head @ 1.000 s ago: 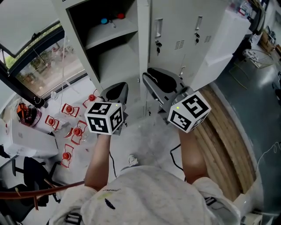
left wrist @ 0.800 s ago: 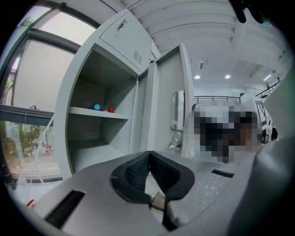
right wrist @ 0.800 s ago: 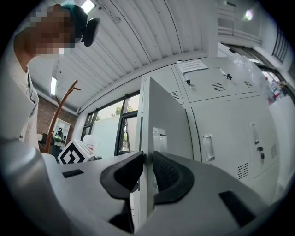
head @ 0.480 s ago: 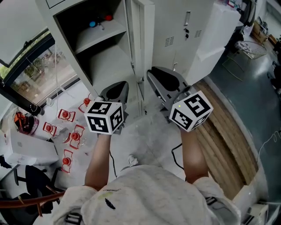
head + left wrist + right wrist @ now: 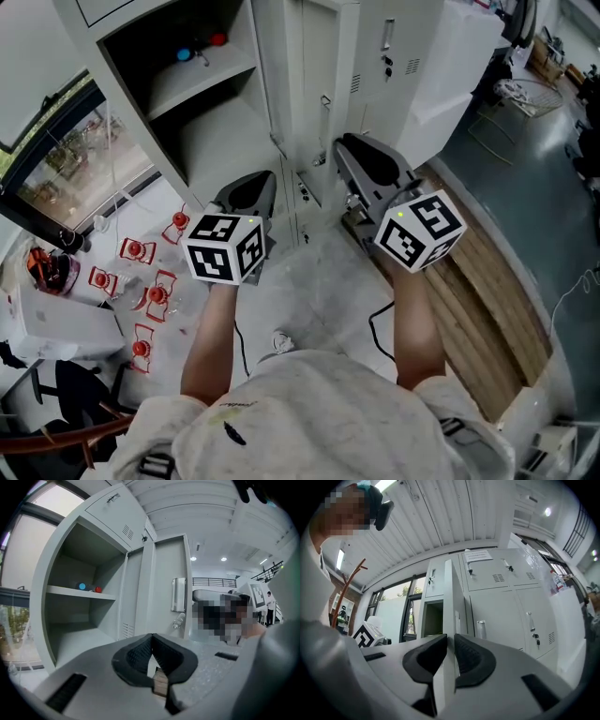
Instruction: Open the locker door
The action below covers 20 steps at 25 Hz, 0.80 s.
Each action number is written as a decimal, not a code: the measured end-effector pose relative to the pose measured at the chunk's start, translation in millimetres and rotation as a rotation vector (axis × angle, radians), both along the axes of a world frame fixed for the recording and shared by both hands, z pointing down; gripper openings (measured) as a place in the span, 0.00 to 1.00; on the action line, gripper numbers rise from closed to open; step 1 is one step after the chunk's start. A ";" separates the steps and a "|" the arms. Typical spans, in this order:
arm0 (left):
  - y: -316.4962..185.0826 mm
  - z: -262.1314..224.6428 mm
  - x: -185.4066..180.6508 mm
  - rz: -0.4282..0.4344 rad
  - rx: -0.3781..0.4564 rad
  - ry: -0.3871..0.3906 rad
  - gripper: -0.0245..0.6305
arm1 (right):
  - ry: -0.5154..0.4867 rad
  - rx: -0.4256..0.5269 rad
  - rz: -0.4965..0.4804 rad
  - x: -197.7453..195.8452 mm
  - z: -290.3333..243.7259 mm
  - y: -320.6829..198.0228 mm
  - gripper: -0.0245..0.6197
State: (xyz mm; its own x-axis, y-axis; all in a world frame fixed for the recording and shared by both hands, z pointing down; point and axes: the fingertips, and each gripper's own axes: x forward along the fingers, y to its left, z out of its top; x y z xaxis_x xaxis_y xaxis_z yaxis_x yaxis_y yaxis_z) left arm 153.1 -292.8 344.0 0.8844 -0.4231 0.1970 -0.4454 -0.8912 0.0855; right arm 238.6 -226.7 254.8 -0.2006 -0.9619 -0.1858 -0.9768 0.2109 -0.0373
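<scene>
Bank of pale grey lockers (image 5: 370,103) fills the upper part of the head view. It stands on a light speckled floor (image 5: 319,291). A strip of wooden boards (image 5: 478,281) runs along the floor at the right.

Leftmost locker compartment (image 5: 216,131) stands open. One shelf (image 5: 202,80) crosses its inside. On the shelf sit a small blue item (image 5: 185,54) and a small red item (image 5: 217,39), close together; too small to tell what they are.

Locker door (image 5: 164,588): swung out from the open compartment, at that compartment's right side. Seen nearly edge-on from the head view and fully edge-on from the right gripper view. Its upright handle (image 5: 178,594) faces the left gripper.

Right gripper (image 5: 450,639): jaws are closing, with the free edge of the locker door between them. Both dark pads lie against the door's two faces. Its marker cube (image 5: 420,230) sits above the person's right forearm.

Left gripper (image 5: 151,639): pad tips meet, nothing between them. It is held in front of the open compartment, apart from the door and touching nothing. Its marker cube (image 5: 223,247) is level with the right one.

Several small red-and-white items (image 5: 155,291) lie scattered on the floor at the left, below the open compartment.
</scene>
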 end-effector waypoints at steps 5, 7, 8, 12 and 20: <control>1.1 0.3 11.0 0.022 0.001 -0.003 0.05 | -0.023 0.002 0.046 21.6 0.6 1.0 0.11; 2.0 0.4 15.0 0.034 0.003 -0.005 0.05 | -0.026 0.003 0.061 28.7 0.4 1.2 0.11; 2.3 0.5 16.7 0.039 0.004 -0.005 0.05 | -0.030 0.002 0.071 32.3 0.8 1.3 0.11; 1.7 0.4 22.8 0.055 0.005 -0.006 0.05 | -0.057 0.001 0.122 49.8 1.5 0.5 0.11; 1.3 -1.2 29.3 0.085 0.017 -0.007 0.05 | -0.079 -0.006 0.232 81.1 3.8 -3.2 0.05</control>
